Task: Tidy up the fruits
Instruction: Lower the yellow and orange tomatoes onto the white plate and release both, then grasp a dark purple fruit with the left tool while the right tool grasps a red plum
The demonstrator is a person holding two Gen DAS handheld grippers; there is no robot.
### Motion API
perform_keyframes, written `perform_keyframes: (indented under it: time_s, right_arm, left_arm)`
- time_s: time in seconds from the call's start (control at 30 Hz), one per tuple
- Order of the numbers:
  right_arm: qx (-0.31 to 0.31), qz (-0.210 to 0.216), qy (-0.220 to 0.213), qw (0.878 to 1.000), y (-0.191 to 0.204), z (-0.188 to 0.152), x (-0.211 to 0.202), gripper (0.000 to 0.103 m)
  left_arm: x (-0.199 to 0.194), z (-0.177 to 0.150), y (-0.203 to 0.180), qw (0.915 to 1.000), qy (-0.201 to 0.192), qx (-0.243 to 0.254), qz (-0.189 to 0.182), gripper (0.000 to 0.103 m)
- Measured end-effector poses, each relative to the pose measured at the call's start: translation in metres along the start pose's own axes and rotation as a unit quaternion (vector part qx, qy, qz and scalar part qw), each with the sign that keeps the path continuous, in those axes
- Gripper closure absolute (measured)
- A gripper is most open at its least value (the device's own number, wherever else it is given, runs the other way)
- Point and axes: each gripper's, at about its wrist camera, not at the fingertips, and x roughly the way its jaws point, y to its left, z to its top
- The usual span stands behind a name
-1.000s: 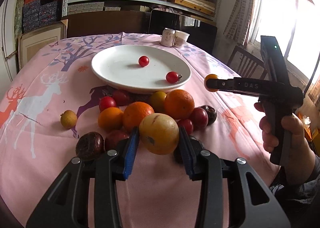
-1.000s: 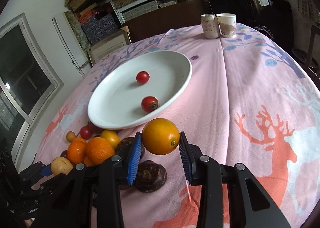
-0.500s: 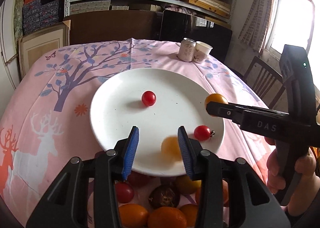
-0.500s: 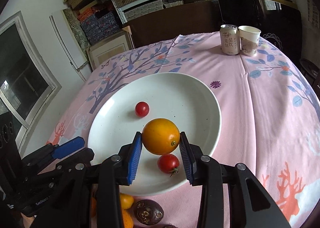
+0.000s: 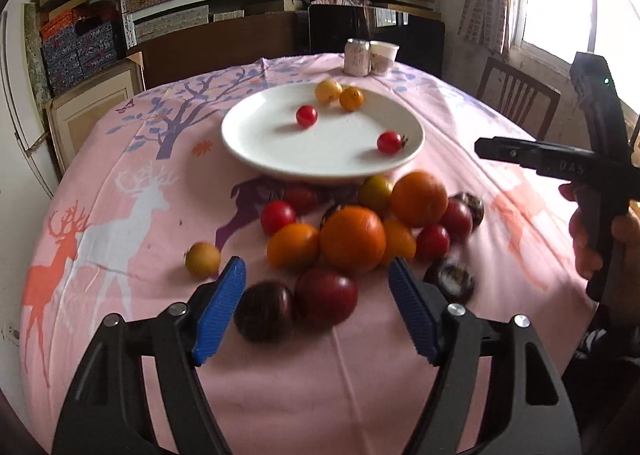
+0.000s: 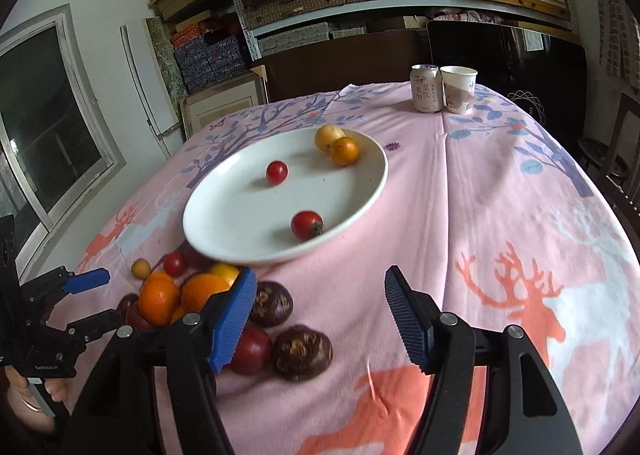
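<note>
A white plate [image 5: 280,151] [image 6: 224,223] holds two cherry tomatoes [image 5: 307,116] [image 6: 307,225], a pale yellow fruit [image 5: 328,92] [image 6: 329,137] and a small orange fruit [image 5: 351,98] [image 6: 345,151] at its far rim. A pile of oranges [image 5: 352,239] [image 6: 160,295], tomatoes and dark round fruits lies on the cloth in front of the plate. My left gripper [image 5: 316,311] hangs over the pile's near side, jaws opening, nothing between them. My right gripper [image 6: 320,315] hovers over pink cloth to the right of the pile, jaws opening, also with nothing in them.
A drink can [image 6: 426,89] and a paper cup [image 6: 458,89] stand at the table's far edge. A lone small yellow fruit [image 5: 202,259] lies left of the pile. A wooden chair [image 5: 516,99] stands at the right. Shelves of boxes fill the back wall.
Both grippers reached over the plate, let go of the yellow fruit and the small orange, which now lie at the plate's far rim, then pulled back toward the pile with jaws wider.
</note>
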Motion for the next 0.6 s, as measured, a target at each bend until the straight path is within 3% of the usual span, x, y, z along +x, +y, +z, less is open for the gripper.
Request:
perform_keyframes:
  time_s: [0.17,0.3,0.4,0.47,0.6]
  right_arm:
    - [-0.011,0.008,0.009,1.0,0.007,-0.023,-0.004,0.036]
    - [-0.014,0.007,0.007,1.0,0.008,-0.025,-0.007,0.036]
    - [-0.003,0.01,0.011,1.0,0.002,-0.029,-0.007,0.036]
    - [0.01,0.02,0.012,1.0,-0.003,-0.029,-0.007,0.036]
    - [0.02,0.025,0.014,0.999,-0.006,-0.029,-0.006,0.036]
  left_arm:
    - [0.012,-0.021,0.011,0.9988,0.032,0.002,0.036,0.032]
    - [0.023,-0.025,0.027,0.9971,0.071,-0.024,0.01,0.033]
    - [0.025,-0.028,0.042,0.9954,0.083,-0.047,0.005,0.045]
    - [0.024,-0.027,0.048,0.995,0.08,-0.059,-0.001,0.047]
    - [0.031,-0.018,0.044,0.9952,0.08,-0.053,0.018,0.05]
